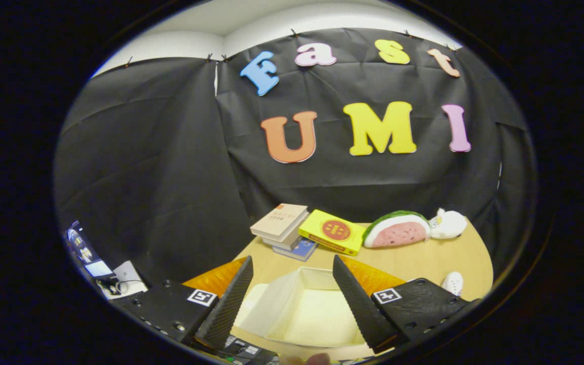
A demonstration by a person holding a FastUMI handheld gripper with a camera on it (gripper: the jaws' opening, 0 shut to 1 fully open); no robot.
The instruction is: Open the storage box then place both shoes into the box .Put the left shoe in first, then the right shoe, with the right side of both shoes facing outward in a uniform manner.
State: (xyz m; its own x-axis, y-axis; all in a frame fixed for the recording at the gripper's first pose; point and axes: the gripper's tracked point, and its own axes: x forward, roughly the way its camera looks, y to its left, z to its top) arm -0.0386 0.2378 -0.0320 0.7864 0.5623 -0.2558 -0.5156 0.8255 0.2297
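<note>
Black cloth walls close in a booth around a pale wooden bench (424,261). At far left, off the bench, a small screen and white gear (100,268) sit low. Further right, a stack of books (281,225) lies at the back edge, touching a yellow book (332,232); next come a watermelon-slice toy (396,230) and a white plush toy (448,224) just beside it. The claw (292,304) hangs with its fingers wide apart, gripping nothing. Between them sits the white storage box (302,309), its interior showing and apparently empty, with orange panels behind it. One white shoe (452,283) lies to the right, beyond the right finger. The box seems already open, so the shoe-loading step looks at hand: next the claw should swing right toward the shoe, once it is clear which shoe that is.
</note>
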